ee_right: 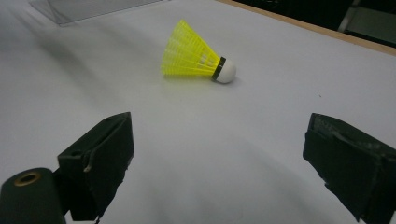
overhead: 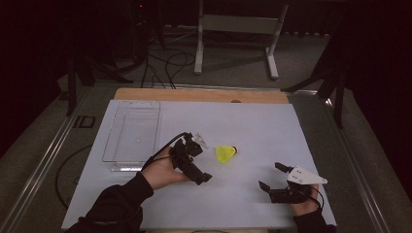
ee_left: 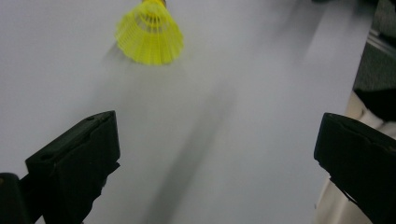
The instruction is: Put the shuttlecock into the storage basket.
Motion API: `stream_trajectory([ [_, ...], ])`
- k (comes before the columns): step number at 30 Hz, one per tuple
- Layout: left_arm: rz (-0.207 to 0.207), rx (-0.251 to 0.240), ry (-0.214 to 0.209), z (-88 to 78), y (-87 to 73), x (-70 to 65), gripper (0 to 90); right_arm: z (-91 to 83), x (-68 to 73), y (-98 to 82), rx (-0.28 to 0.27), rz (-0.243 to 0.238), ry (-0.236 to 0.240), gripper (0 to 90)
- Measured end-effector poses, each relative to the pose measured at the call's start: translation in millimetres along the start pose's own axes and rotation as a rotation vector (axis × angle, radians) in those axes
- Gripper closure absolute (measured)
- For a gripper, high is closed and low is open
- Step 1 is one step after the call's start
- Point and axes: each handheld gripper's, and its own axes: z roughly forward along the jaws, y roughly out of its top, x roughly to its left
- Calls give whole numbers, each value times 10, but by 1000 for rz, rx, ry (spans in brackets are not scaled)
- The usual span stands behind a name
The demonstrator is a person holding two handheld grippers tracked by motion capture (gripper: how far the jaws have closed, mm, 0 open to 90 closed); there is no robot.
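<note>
Evidently lined up for a grab, the left gripper (overhead: 200, 158) spreads its jaws wide just beside the yellow shuttlecock (overhead: 225, 154) lying mid-table; the right gripper (overhead: 273, 175), likewise agape, waits well apart.

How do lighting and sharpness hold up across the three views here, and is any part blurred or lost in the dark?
High view: the white table is evenly lit, the surroundings nearly black. Left gripper view: the yellow shuttlecock is slightly soft, with long faint shadows on the table. Right gripper view: the shuttlecock is sharp, while the near tongs look blurred.
</note>
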Motion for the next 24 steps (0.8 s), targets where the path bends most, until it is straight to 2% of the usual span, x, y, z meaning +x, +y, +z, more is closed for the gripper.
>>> stream_trajectory([
  [3, 3, -14, 13, 47, 46, -11, 10, 2, 1, -1, 1, 0, 1, 89],
  [12, 0, -39, 2, 226, 176, -51, 11, -1, -3, -2, 0, 2, 1, 89],
  [17, 16, -28, -4, 334, 240, -68, 22, -3, 1, 0, -3, 1, 2, 89],
  [24, 8, -21, -12, 471, 306, -43, 34, -6, -3, 0, -4, 0, 2, 89],
])
